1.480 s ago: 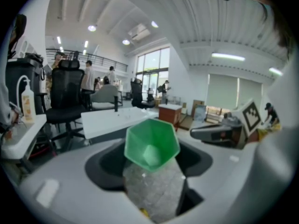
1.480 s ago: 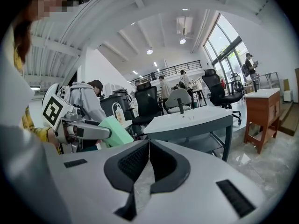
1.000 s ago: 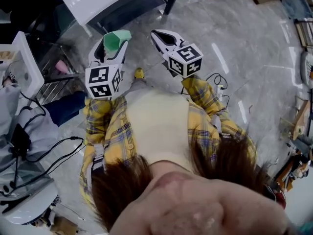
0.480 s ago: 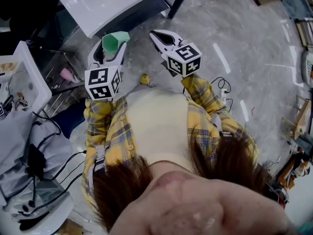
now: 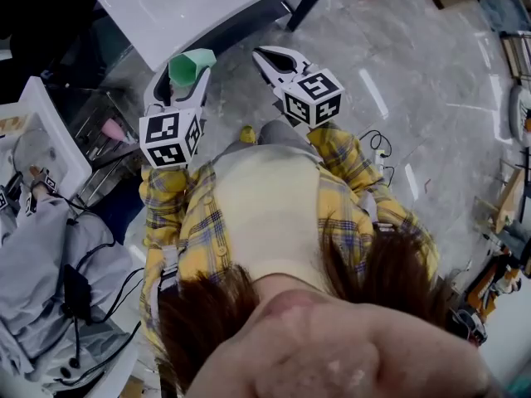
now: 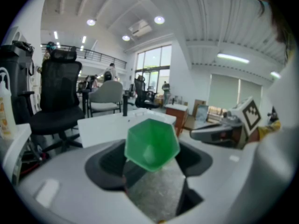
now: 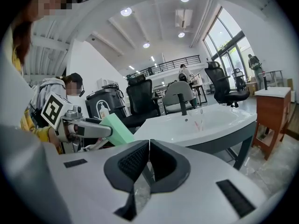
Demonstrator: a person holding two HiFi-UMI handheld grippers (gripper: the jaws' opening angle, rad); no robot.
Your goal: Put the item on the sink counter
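Sink counter (image 5: pixel 187 11): white, with a moulded basin, on a dark frame over a grey marbled floor (image 5: pixel 398 65). It lies directly ahead of both grippers. In the right gripper view a dark faucet (image 7: pixel 183 107) stands upright at the back of the basin.

Surroundings: a black office chair (image 6: pixel 58 97) stands left of the counter, and a wooden cabinet (image 7: pixel 273 111) stands to its right. In the head view a wire rack (image 5: pixel 99 139) holding something pink sits low on my left, beside a grey garment with black cables (image 5: pixel 50 255).

Left gripper (image 5: pixel 181 80): its jaws are clamped on the green cup (image 6: pixel 152 144), with the pads on either side of the cup's lower part.

Right gripper (image 7: pixel 148 155): the jaws are pressed together with nothing between them. It is held level with the left gripper and apart from it.

Green cup: it is carried in the air, just short of the counter's near edge and not resting on it. Its mouth is turned back toward the left gripper's camera, and I can see into it. The long axis therefore runs roughly along the jaws, with the base toward the counter
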